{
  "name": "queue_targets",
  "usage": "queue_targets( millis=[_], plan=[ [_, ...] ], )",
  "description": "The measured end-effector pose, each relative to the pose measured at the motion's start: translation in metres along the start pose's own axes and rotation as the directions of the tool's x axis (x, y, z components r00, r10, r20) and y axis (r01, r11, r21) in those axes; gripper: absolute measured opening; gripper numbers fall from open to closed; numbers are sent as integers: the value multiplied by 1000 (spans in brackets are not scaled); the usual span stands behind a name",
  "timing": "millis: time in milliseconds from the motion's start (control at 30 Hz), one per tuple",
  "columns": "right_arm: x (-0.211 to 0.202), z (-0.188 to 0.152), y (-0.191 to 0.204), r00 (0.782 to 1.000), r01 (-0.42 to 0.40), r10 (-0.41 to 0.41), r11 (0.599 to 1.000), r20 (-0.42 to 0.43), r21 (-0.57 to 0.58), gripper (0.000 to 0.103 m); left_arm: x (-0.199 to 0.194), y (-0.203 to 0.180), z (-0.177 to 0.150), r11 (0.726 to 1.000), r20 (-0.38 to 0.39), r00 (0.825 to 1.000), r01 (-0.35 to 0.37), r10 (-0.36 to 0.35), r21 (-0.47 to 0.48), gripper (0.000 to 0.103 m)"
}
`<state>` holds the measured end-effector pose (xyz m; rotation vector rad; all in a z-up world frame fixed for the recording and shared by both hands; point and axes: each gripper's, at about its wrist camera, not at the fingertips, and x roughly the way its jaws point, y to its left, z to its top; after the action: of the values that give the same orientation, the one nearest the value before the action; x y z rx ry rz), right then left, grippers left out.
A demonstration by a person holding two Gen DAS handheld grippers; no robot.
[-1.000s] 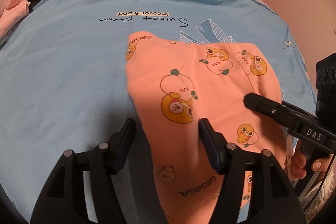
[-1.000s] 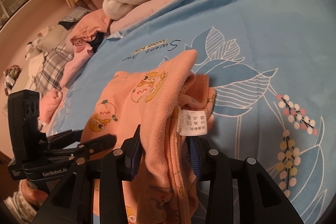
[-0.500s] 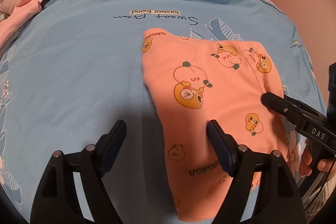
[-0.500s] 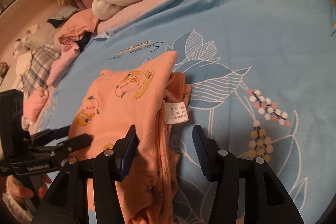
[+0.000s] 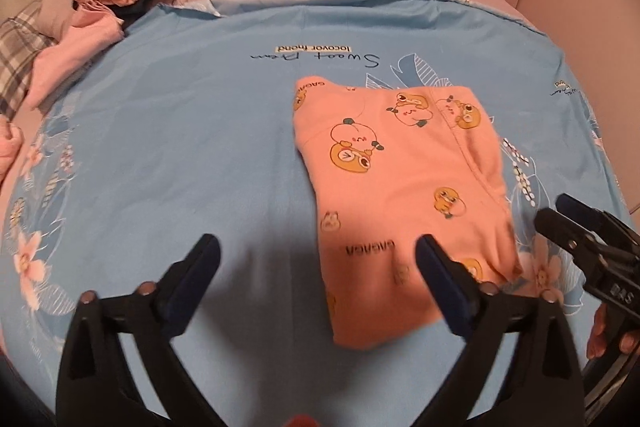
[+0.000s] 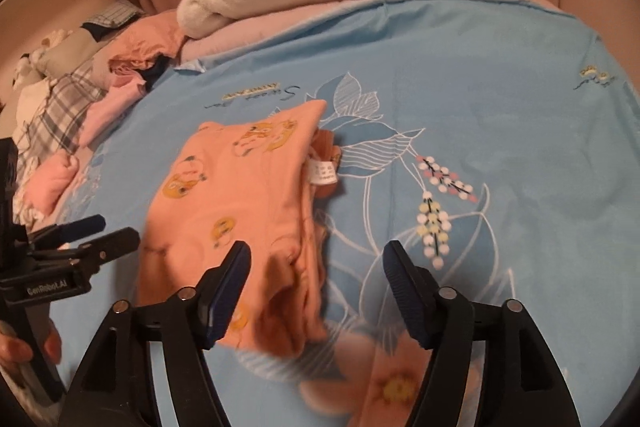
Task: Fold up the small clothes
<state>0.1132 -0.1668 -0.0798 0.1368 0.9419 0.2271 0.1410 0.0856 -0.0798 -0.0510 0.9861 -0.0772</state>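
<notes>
Peach garment [image 5: 404,195] lies folded into a compact rectangle on the blue sheet [image 5: 180,147], the left gripper [image 5: 316,267] and right gripper [image 6: 318,275] both spread wide and empty, so this piece looks done while the pile [image 6: 100,99] awaits folding.

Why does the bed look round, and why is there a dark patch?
Left wrist view: the fisheye lens bends the blue sheet into a dome, and the left gripper shades it. Right wrist view: motion blurs the peach garment nearest the camera.
</notes>
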Motion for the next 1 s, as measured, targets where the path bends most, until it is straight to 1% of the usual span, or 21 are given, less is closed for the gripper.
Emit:
queue_targets(
  millis=[133, 200, 233, 333, 400, 500, 600, 800, 1000],
  plan=[
    [-26, -9, 16, 999, 1, 1, 999, 35, -43, 85, -24, -4, -9, 1000, 35, 999, -10, 11, -6, 102],
    [-40, -15, 24, 999, 2, 2, 997, 53, -72, 98, -36, -9, -14, 999, 42, 999, -33, 33, 4, 103],
    [-49, -18, 30, 998, -3, 9, 996, 68, -91, 99, -44, -11, -17, 999, 48, 998, -34, 33, 8, 103],
    [-69, -23, 41, 995, -10, 23, 992, 100, -128, 101, -65, -15, -26, 1000, 62, 998, -14, 13, 9, 103],
    [-82, -25, 47, 992, -10, 28, 989, 121, -145, 102, -76, -18, -30, 1000, 69, 997, -28, 27, 9, 103],
    [-103, -31, 56, 987, -11, 38, 986, 157, -168, 102, -94, -23, -38, 998, 76, 995, -68, 66, 16, 103],
    [-118, -37, 63, 983, -10, 42, 984, 176, -180, 102, -112, -28, -47, 998, 98, 994, -57, 55, 17, 103],
    [-135, -50, 72, 979, -7, 46, 981, 199, -193, 102, -132, -36, -60, 999, 114, 993, -41, 38, 23, 103],
    [-144, -55, 75, 976, 3, 39, 982, 215, -190, 102, -146, -42, -68, 999, 132, 991, -33, 29, 29, 103]
  ],
)
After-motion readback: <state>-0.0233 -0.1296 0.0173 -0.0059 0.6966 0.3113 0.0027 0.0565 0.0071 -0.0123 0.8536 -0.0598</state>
